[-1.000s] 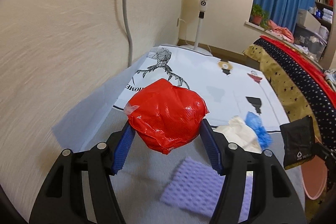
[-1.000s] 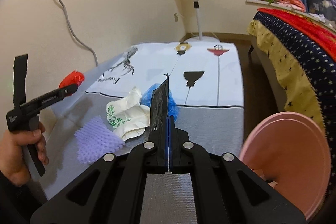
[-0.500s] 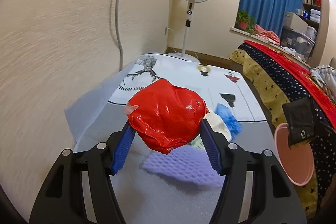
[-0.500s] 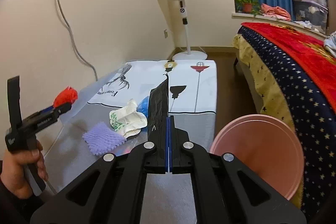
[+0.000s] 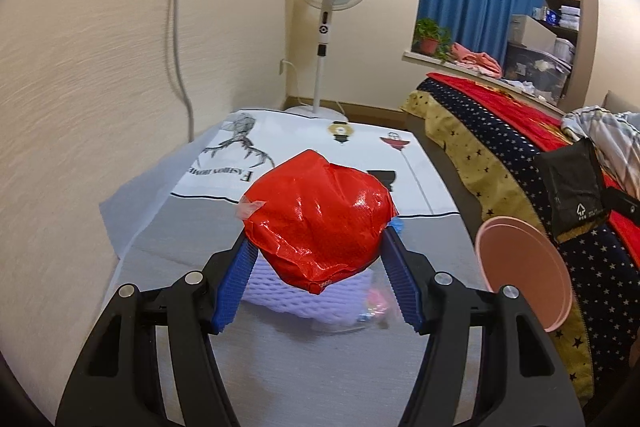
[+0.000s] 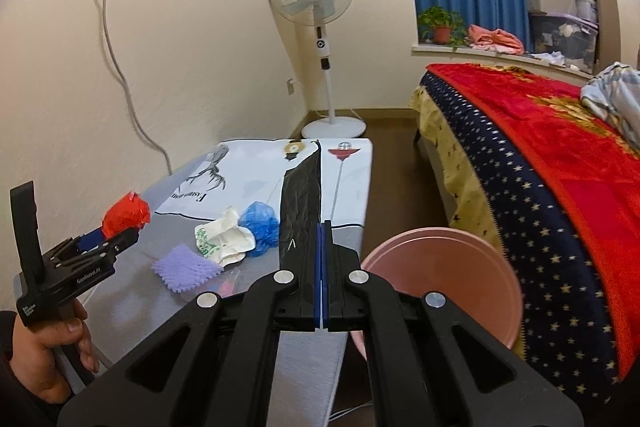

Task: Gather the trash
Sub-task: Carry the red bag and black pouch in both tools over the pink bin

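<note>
both grippers are black plastic frames with cut-out arms and round silver screws. the left gripper [image 5: 318,267] has ribbed blue pads [image 5: 234,283]; seen from the right, its side bears small white lettering. the right gripper [image 6: 321,259] shows thin blue pad edges. the person's hand [image 6: 44,359] emerges from a dark sleeve.

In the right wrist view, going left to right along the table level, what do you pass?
Left tool gripping the red wad → purple mesh → white wrapper → blue wad → black bag clamped in the right tool → pink bin → bed.
</note>
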Available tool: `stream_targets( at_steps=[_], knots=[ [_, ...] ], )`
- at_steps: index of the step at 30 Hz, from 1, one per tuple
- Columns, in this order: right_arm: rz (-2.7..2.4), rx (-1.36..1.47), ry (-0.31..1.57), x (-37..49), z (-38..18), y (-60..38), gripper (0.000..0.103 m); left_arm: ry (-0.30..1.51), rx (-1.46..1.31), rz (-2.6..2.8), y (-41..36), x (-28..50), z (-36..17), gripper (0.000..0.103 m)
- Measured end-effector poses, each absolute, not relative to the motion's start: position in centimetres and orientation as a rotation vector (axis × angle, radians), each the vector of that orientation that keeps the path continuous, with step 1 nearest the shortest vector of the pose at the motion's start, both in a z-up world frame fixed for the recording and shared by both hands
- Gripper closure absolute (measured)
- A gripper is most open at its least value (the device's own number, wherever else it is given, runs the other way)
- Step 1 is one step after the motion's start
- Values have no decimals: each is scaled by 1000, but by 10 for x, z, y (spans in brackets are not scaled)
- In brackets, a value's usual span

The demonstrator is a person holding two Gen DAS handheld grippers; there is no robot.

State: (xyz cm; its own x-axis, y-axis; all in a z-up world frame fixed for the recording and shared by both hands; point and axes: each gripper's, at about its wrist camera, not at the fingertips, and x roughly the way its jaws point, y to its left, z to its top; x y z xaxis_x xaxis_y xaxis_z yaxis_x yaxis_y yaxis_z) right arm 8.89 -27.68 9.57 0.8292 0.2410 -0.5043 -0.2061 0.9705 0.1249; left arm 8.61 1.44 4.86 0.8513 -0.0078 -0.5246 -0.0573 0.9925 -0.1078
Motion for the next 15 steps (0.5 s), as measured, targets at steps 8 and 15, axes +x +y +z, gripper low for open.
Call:
stream_targets(
  at_steps=[8,15],
  knots=[
    [208,11,525,79,113,-290,103,538,-118,-13,-3,85,52,41],
    [165,38,526,80,112,-313,103,531,-102,-36,-16,87,52,41]
  ],
)
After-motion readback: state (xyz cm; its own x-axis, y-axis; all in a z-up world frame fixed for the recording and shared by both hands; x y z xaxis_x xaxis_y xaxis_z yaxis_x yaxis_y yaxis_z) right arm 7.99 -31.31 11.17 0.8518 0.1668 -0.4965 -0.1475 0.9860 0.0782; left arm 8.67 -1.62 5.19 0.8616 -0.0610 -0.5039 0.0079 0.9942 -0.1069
